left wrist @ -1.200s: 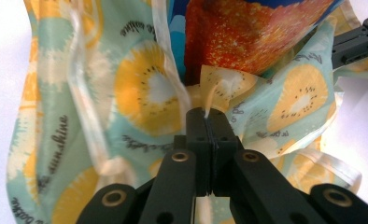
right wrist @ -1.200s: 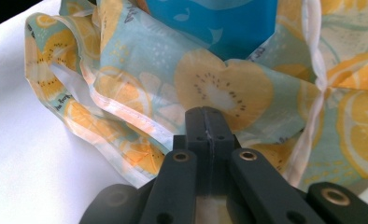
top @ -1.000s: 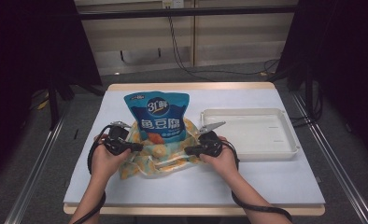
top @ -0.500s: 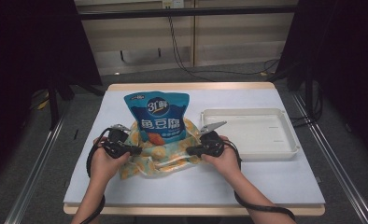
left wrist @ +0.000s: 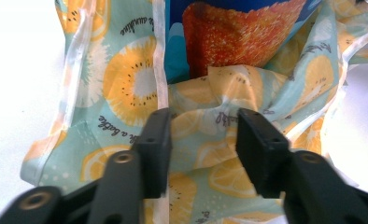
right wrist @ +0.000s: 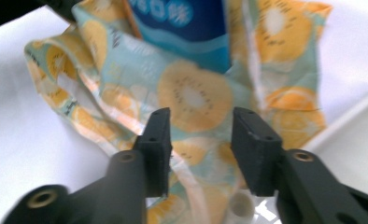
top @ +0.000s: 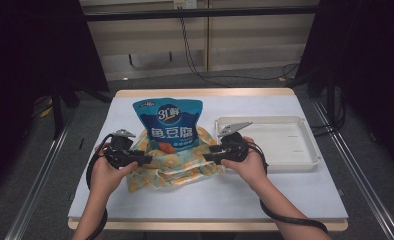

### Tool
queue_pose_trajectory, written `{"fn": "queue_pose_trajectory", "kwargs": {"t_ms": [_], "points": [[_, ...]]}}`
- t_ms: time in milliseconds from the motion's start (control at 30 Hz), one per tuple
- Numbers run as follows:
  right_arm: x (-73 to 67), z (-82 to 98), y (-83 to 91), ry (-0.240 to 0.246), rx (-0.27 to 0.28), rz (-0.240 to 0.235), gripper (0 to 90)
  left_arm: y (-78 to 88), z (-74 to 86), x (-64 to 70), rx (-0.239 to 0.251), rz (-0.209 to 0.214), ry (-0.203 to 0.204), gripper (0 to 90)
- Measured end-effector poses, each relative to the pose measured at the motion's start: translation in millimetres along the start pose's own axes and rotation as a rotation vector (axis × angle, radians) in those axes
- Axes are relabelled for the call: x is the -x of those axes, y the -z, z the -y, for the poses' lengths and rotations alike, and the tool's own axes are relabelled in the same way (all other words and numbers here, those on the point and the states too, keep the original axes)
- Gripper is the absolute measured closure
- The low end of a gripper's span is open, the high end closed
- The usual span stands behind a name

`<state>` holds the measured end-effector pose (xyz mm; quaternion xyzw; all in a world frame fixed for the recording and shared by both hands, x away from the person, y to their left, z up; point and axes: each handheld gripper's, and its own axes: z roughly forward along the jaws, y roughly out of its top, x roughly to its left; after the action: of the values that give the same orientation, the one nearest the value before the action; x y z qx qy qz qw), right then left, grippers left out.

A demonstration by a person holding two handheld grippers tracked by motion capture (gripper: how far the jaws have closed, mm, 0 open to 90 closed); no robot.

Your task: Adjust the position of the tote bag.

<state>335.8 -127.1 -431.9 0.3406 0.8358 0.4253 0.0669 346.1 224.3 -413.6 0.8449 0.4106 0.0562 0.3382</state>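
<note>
White tabletop [top: 295, 190] against dark curtains: the blue snack pouch [top: 168, 124] stands in the fruit-print bag [top: 175, 165]. My left gripper [left wrist: 201, 135] and right gripper [right wrist: 198, 137] flank the bag, jaws just opened, gripping nothing.

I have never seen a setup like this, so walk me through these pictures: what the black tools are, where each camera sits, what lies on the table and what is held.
A person sits at a white table with a tool in each hand: a hand-held gripper with two black jaws that pinch. The high view looks down from above; the left hand-held gripper is at its left, the right hand-held gripper at its right. The other two pictures come from small cameras riding on each tool, looking along its jaws.

On the table lies a thin plastic bag printed with fruit slices, with a blue snack pouch standing partly inside it. Beside it sits a white tray.

Both tools have just been opening. The jaws stand apart over the bag's film, so nothing looks gripped right now.
</note>
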Motion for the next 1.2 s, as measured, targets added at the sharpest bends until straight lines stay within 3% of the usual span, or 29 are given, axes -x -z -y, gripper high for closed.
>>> {"fn": "queue_pose_trajectory", "kwargs": {"t_ms": [100,300,567,700,800,900,1200], "points": [[1.4,-5.6,7.0,-0.002,0.006,0.007,46.6,1.0,-1.0,1.7,0.014,-0.002,0.0,46.0],[3.5,-20.9,17.1,0.016,0.011,0.025,36.3,3.3,-4.5,3.0,0.052,-0.011,-0.002,26.1],[8.3,-45.0,22.8,0.029,0.04,0.007,26.8,11.4,-7.5,1.4,0.083,-0.006,-0.008,14.0],[9.1,-53.5,25.6,0.031,0.046,0.012,23.9,12.2,-8.9,2.6,0.08,0.017,-0.004,12.0],[9.6,-57.8,27.7,0.037,0.05,0.015,23.8,12.3,-10.1,1.0,0.099,-0.003,0.017,11.9],[10.4,-59.1,27.6,0.032,0.055,0.014,23.5,12.5,-11.3,-1.7,0.1,-0.005,0.011,12.1],[12.0,-67.2,23.8,0.046,0.042,-0.001,23.2,12.4,-7.9,0.3,0.09,0.011,0.014,11.5]]}}
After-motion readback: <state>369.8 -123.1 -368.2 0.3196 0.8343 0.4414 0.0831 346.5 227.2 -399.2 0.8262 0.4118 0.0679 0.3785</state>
